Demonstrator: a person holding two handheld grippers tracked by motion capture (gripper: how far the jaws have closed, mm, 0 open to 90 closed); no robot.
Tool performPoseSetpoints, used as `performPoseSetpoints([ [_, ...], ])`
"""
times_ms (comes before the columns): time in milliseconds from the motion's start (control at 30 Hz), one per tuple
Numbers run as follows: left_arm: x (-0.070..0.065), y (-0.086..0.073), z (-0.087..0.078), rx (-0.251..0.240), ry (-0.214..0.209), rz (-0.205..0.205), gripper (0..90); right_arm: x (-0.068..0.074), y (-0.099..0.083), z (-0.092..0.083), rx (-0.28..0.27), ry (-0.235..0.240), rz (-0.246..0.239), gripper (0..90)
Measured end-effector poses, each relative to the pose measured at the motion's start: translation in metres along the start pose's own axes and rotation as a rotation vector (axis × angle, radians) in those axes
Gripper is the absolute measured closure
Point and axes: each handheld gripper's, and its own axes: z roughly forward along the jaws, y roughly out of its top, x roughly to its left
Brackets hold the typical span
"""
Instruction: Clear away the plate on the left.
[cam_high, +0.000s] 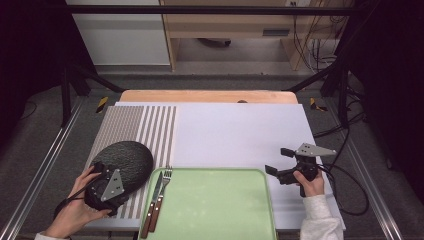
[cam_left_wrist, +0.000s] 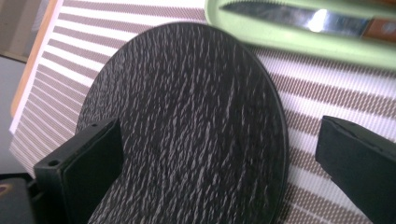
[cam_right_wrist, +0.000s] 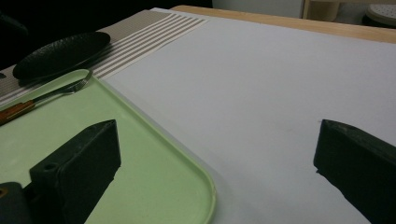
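A black textured plate (cam_high: 125, 156) lies on the striped placemat (cam_high: 125, 122) at the left. My left gripper (cam_high: 111, 176) hovers over the plate's near edge. In the left gripper view it (cam_left_wrist: 219, 140) stands open, one jaw above the plate (cam_left_wrist: 187, 107) and the other above the placemat (cam_left_wrist: 317, 93), gripping nothing. A green tray (cam_high: 215, 200) sits at the front centre, with a fork (cam_high: 163, 186) and a knife (cam_high: 151, 205) along its left side. My right gripper (cam_high: 279, 161) is held open just right of the tray, over the tray's corner (cam_right_wrist: 154, 163) and the white mat (cam_right_wrist: 271, 88).
The white mat (cam_high: 240, 132) covers the middle and right of the wooden table (cam_high: 210, 96). Metal frame rails (cam_high: 47, 155) run along both sides. The right gripper's cable (cam_high: 350, 197) loops off the table's right edge.
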Motion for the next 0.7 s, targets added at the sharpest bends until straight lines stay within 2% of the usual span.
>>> performPoseSetpoints([
  [167,-0.004,-0.002,0.001,0.039,0.023,0.041,1.5,-0.001,0.0,-0.001,-0.006,0.001,0.003,1.1],
  [400,-0.01,-0.006,0.002,0.045,0.045,0.082,4.5,-0.001,0.0,-0.001,-0.007,0.0,0.002,1.1],
  [533,-0.013,-0.009,0.003,0.047,0.059,0.075,6.4,-0.001,-0.001,-0.001,-0.003,-0.002,0.002,1.1],
  [700,-0.017,-0.013,0.005,0.055,0.08,0.09,9.0,-0.001,-0.001,-0.001,-0.003,-0.003,0.001,1.1],
])
